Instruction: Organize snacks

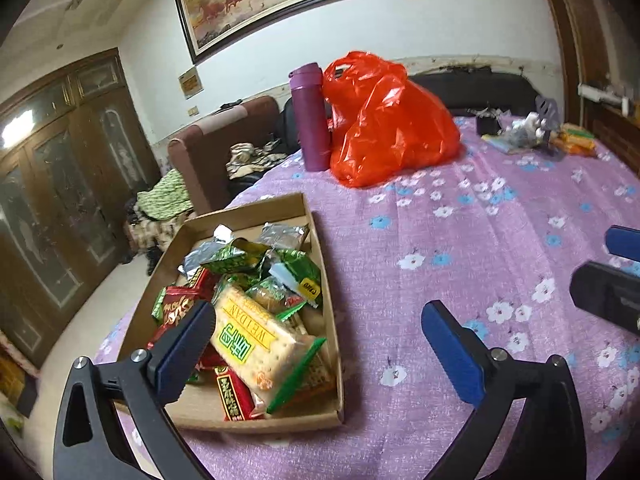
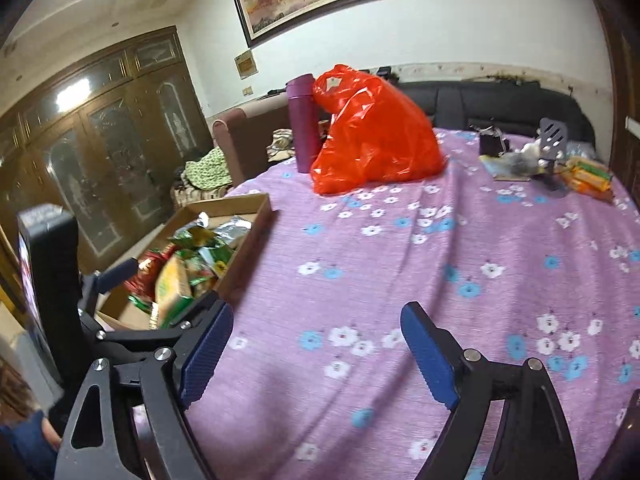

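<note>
Hovering over a floral-clothed table point(image 1: 460, 240), both grippers empty.

One cardboard box point(image 1: 288, 208) sits at the table's left edge, heaped with snack packets: one large yellow cracker pack point(image 1: 256, 344) on top, about six green wrappers, three red, two silver; deeper layers hidden. Left gripper point(image 1: 316, 344) is spread wide, one finger over the box, the other over bare cloth, nothing between. Right gripper point(image 2: 316, 354) likewise parted, over cloth just right of the box. Far side: one orange plastic bag point(image 1: 384, 120) touching one purple flask point(image 1: 310, 116). Far right: a small clutter, including orange-and-green packets point(image 1: 576, 140), count unclear.
</note>
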